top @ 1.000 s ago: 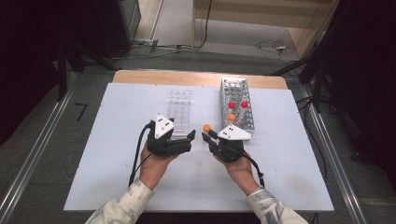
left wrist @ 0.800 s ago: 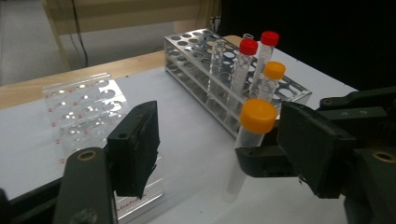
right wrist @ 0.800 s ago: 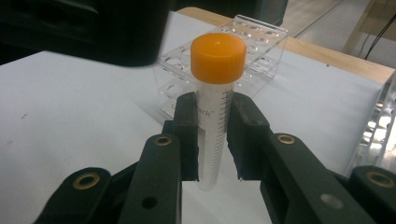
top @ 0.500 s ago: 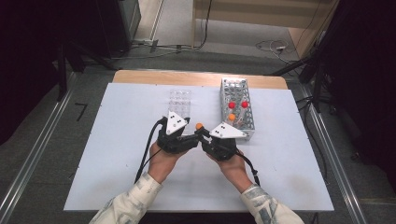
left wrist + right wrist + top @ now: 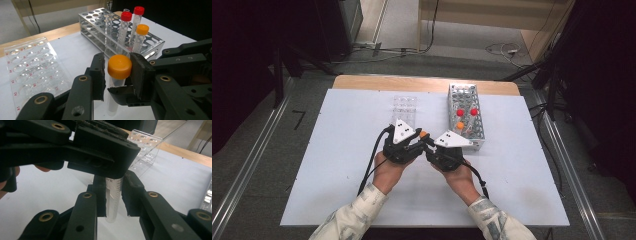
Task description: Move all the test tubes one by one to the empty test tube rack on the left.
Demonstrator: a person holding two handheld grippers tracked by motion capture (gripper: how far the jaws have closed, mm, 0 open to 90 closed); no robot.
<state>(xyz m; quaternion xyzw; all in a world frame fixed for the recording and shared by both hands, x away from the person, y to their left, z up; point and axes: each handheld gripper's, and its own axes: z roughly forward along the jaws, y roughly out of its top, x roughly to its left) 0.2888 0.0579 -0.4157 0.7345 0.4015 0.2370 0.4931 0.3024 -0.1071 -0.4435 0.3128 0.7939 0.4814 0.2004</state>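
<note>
A clear tube with an orange cap stands upright above the white table. My right gripper is shut on the tube's body, one pad on each side. My left gripper has just been closing on the cap and now presses it from both sides, crossing over the right gripper's jaws. In the high view both grippers meet at the table's middle, the left gripper beside the right gripper, with the cap between them.
A metal tube rack stands just right of the hands; it holds two red-capped tubes and an orange-capped tube. A clear well plate lies behind the left hand. Cables trail from both grippers.
The two hands have come together at the table's middle. The left gripper has swung in over the tube's top and its jaws have narrowed onto the orange cap.
</note>
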